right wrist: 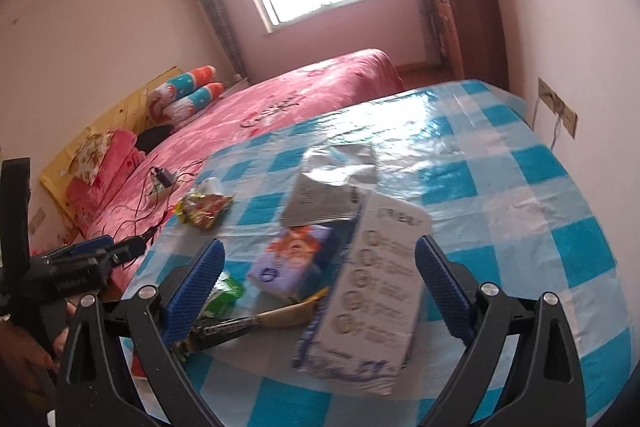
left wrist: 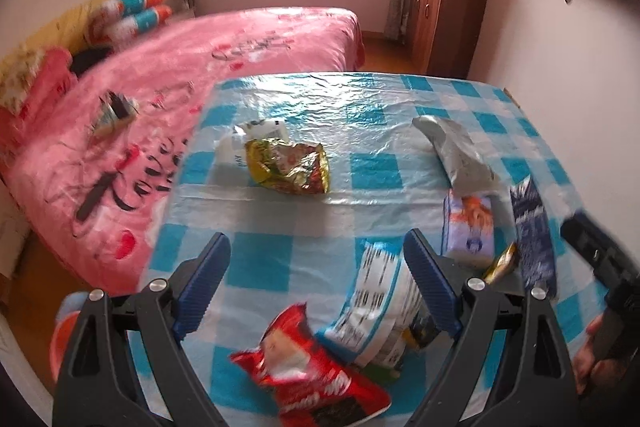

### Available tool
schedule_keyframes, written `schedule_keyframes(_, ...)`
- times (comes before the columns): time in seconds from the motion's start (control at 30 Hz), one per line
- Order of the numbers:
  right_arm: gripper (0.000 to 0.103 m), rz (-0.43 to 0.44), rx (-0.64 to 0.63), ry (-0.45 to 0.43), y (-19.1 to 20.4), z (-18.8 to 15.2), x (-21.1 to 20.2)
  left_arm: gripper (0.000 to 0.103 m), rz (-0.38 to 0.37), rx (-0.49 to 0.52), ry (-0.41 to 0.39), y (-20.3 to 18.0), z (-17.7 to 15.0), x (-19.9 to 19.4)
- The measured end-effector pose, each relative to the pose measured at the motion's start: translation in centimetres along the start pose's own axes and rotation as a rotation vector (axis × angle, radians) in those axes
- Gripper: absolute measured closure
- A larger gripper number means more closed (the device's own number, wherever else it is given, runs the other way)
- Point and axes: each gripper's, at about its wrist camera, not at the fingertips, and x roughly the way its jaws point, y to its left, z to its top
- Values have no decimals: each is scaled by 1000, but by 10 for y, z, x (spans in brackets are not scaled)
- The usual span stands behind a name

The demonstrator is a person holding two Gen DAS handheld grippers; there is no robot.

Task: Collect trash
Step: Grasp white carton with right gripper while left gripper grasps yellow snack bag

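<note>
Trash lies on the blue-and-white checked table. My left gripper stands open above it, nothing between its fingers. Below it lie a red snack bag and a white printed bag. Farther off are a gold wrapper, a silver bag, a tissue pack and a dark blue pack. My right gripper is open too. A white pack with printed circles lies between its fingers, untouched by the left finger. The tissue pack and silver bag lie just beyond.
A pink bed with cables and small items runs along the table's left edge. A wooden cabinet stands at the far wall. The wall borders the table's right side. An orange-red round thing sits on the floor, lower left.
</note>
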Motion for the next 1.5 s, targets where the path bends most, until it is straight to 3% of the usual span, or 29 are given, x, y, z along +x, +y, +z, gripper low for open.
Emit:
schedule_keyframes(0.17, 8, -30, 68, 19, -28, 5, 7, 14, -84, -167, 54, 20, 28, 34)
schedule_keyframes(0.4, 8, -42, 132, 57, -54, 5, 17, 14, -95, -287, 140, 38, 45, 93)
schedule_keyframes(0.67, 8, -24, 186, 116, -65, -1, 31, 17, -33, -317, 156, 47, 54, 126)
schedule_keyframes(1.0, 8, 79, 237, 163, -63, -7, 41, 40, -16, -350, 162, 44, 55, 145)
schedule_keyframes(1.1, 8, 67, 211, 175, -56, -9, 42, 44, -22, -354, 151, 44, 54, 145)
schedule_keyframes(1.13, 9, 60, 203, 177, -54, -9, 43, 45, -23, -350, 150, 43, 54, 145)
schedule_keyframes(1.2, 24, 56, 192, 185, -52, -10, 44, 47, -26, -339, 145, 42, 53, 143)
schedule_keyframes(1.3, 34, 32, 167, 195, -48, -10, 47, 51, -45, -341, 137, 41, 50, 140)
schedule_keyframes(1.5, 39, 50, 156, 201, -45, -11, 48, 57, -89, -346, 127, 41, 44, 131)
